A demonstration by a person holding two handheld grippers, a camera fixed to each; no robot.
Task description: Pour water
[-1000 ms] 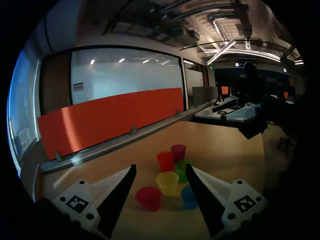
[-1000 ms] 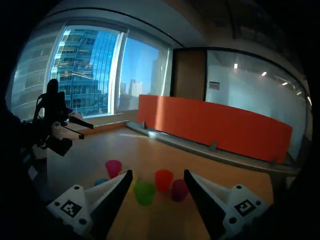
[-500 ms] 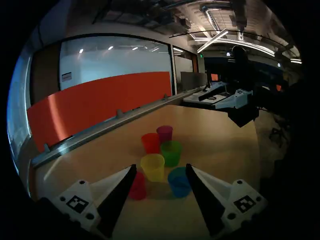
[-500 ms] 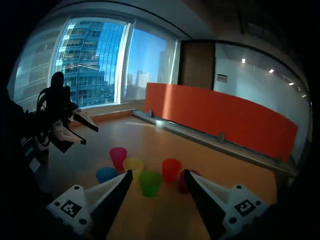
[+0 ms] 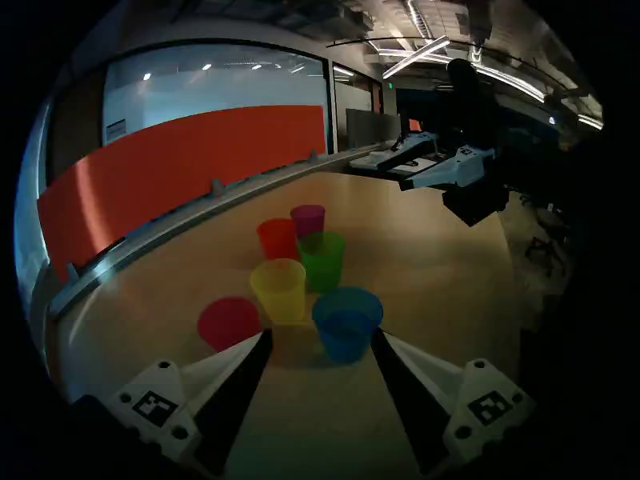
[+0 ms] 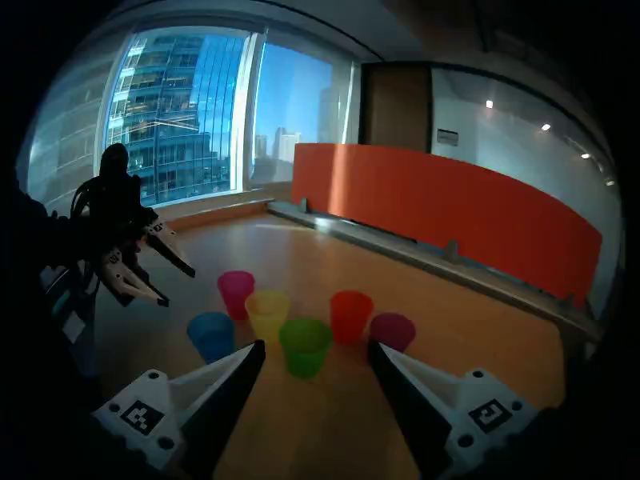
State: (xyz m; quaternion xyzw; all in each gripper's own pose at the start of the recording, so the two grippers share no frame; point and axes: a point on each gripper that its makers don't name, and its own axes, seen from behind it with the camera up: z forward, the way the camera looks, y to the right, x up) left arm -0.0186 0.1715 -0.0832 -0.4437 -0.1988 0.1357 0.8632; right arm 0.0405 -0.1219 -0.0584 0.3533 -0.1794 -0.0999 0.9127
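Several coloured plastic cups stand clustered on the wooden table (image 5: 432, 264). In the left gripper view the blue cup (image 5: 347, 322) is nearest, just beyond my open left gripper (image 5: 320, 352), with the yellow cup (image 5: 279, 290) and pink cup (image 5: 229, 322) to its left and the green cup (image 5: 322, 259) behind. My right gripper (image 5: 390, 177) hovers open at the far right. In the right gripper view the green cup (image 6: 305, 346) sits just ahead of my open right gripper (image 6: 316, 356). The left gripper (image 6: 180, 290) hangs open beside the blue cup (image 6: 211, 334). Neither gripper holds anything.
An orange partition (image 6: 448, 208) with a metal rail runs along the table's far edge. Large windows (image 6: 184, 120) lie beyond the table in the right gripper view. A dark office area with desks (image 5: 544, 184) lies past the right gripper. A person's dark sleeve (image 6: 48, 264) is behind the left gripper.
Both grippers have come closer to the cups and tilted down. The blue cup now sits right at my left fingertips, and the cluster looks larger in both views.
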